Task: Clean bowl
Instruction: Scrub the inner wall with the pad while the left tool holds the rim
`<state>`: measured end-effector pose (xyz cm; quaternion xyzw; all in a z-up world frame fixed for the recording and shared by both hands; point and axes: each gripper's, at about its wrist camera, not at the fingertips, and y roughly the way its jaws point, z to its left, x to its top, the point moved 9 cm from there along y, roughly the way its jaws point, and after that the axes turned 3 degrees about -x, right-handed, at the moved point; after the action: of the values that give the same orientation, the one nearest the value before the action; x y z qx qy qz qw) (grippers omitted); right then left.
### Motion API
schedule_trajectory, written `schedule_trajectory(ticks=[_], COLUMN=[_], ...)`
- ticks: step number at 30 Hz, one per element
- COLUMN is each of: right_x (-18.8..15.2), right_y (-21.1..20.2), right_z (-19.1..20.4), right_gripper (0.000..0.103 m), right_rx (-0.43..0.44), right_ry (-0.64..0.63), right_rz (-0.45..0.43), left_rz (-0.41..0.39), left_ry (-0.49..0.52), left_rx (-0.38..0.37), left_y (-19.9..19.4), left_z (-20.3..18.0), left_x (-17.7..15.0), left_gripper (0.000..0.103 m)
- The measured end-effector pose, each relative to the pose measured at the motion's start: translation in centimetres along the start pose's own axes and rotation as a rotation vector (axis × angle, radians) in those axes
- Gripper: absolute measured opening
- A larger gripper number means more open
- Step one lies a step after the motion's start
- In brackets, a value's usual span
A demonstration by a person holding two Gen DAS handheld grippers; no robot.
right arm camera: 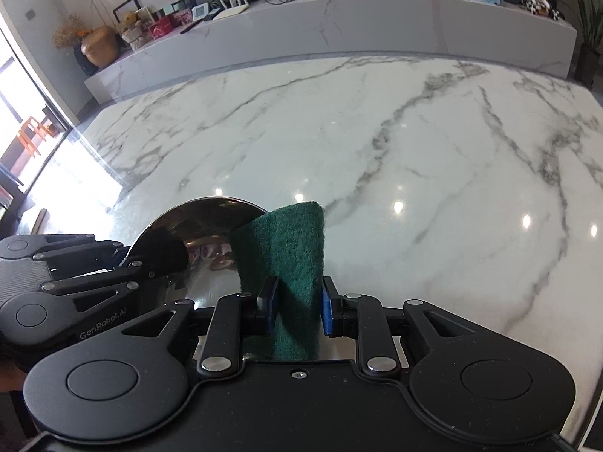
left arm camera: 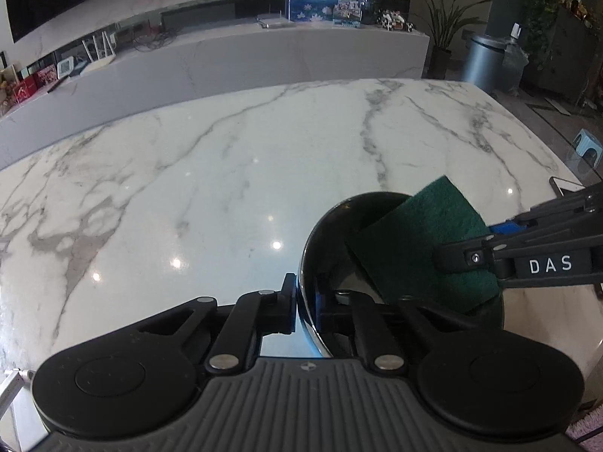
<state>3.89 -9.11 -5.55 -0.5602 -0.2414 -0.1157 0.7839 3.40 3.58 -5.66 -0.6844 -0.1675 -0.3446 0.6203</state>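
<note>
left gripper (left arm camera: 307,310) clamped on rim of steel bowl (left arm camera: 320,248), one finger outside the wall, the other inside. bowl tipped on edge, opening turned toward the right gripper, held over white marble table (left arm camera: 226,173) near its front edge; contact with the tabletop cannot be told. right gripper (right arm camera: 297,305) closed tight on green scouring pad (right arm camera: 290,248), pad squeezed and folded between the blue-lined fingers (right arm camera: 327,307). pad's free end lying against the bowl's inner surface at the right side of the opening. long marble counter (left arm camera: 301,56) behind the table, carrying framed pictures and small items.
</note>
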Motion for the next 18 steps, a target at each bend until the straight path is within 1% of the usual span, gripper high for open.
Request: schedule_trajectory(ticks=[3, 5, 6, 9, 12, 15, 18], right_x=[-0.5, -1.3, -1.8, -3.5, -4.6, -5.1, -5.2], right_y=[-0.8, -0.9, -0.9, -0.6, -0.4, 0.0, 0.3], right_z=[-0.4, -0.7, -0.8, -1.0, -0.9, -0.7, -0.6], right_gripper=[0.023, 0.025, 0.025, 0.032, 0.032, 0.031, 0.026], right_rx=[0.017, 0.013, 0.016, 0.065, 0.108, 0.125, 0.121], right_ry=[0.097, 0.164, 0.197, 0.326, 0.418, 0.464, 0.469], right_rz=[0.014, 0.041, 0.058, 0.117, 0.136, 0.144, 0.14], left_rz=[-0.063, -0.075, -0.077, -0.077, -0.076, -0.075, -0.073], left_ry=[0.086, 0.107, 0.11, 0.102, 0.09, 0.078, 0.067], left_rx=[0.044, 0.049, 0.055, 0.059, 0.051, 0.044, 0.038], left_y=[-0.7, -0.8, -0.8, -0.7, -0.7, -0.7, -0.7], left_z=[-1.0, -1.4, -1.5, -1.5, -1.4, -1.3, -1.2], left_x=[0.6, 0.6, 0.6, 0.5, 0.5, 0.5, 0.5], left_gripper=[0.008, 0.007, 0.007, 0.007, 0.007, 0.007, 0.007])
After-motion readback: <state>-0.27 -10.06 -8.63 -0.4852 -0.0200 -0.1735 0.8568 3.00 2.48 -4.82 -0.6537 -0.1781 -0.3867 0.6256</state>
